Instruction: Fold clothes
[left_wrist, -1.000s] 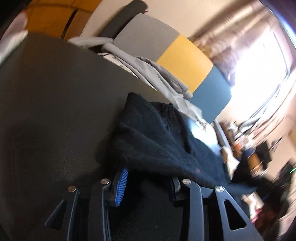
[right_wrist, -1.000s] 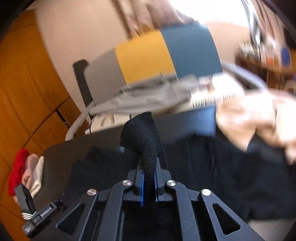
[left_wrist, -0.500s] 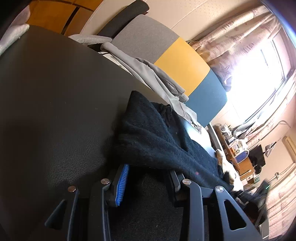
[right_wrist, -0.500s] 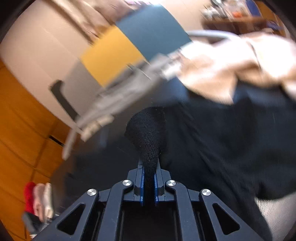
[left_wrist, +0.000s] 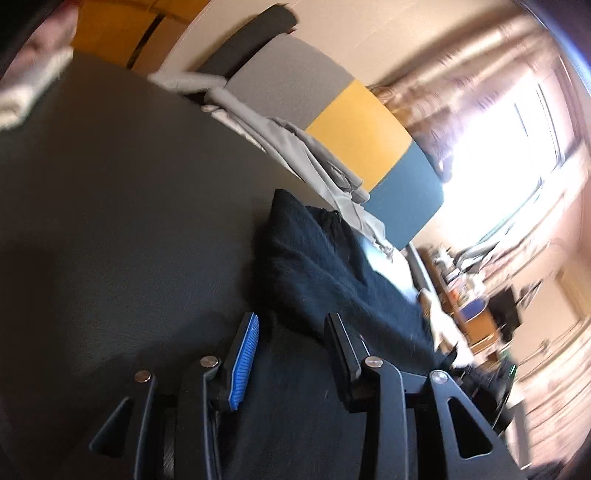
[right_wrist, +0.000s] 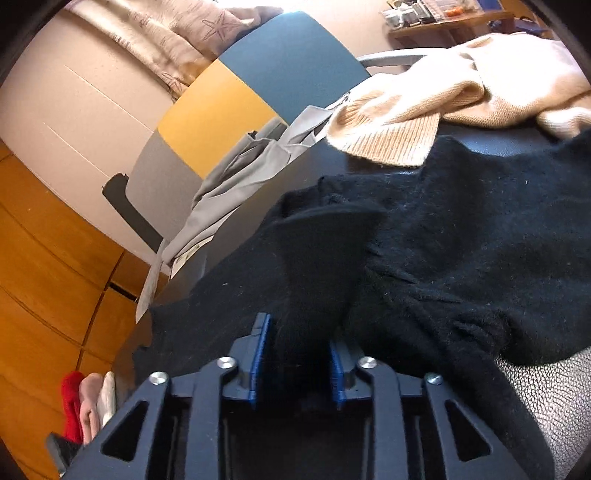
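A dark table (left_wrist: 110, 221) carries a black sweater (right_wrist: 461, 240); a beige knit (right_wrist: 461, 88) lies far right. The left gripper (left_wrist: 291, 332) gapes over the sweater, gripping nothing. The right gripper (right_wrist: 299, 354), half open, has black knit between its pads.

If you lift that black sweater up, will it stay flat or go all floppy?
Probably floppy: the black sweater already bunches into soft folds on the table. Its fuzzy knit looks grippy, so it likely won't slip from the right tool. It looks thick, so the loose part would probably hang down.

A black knit sweater (right_wrist: 461, 236) lies rumpled on the dark table (left_wrist: 110, 221), spreading ahead and to the right of the right gripper (right_wrist: 297, 363), a fold of it between that gripper's parted fingers.
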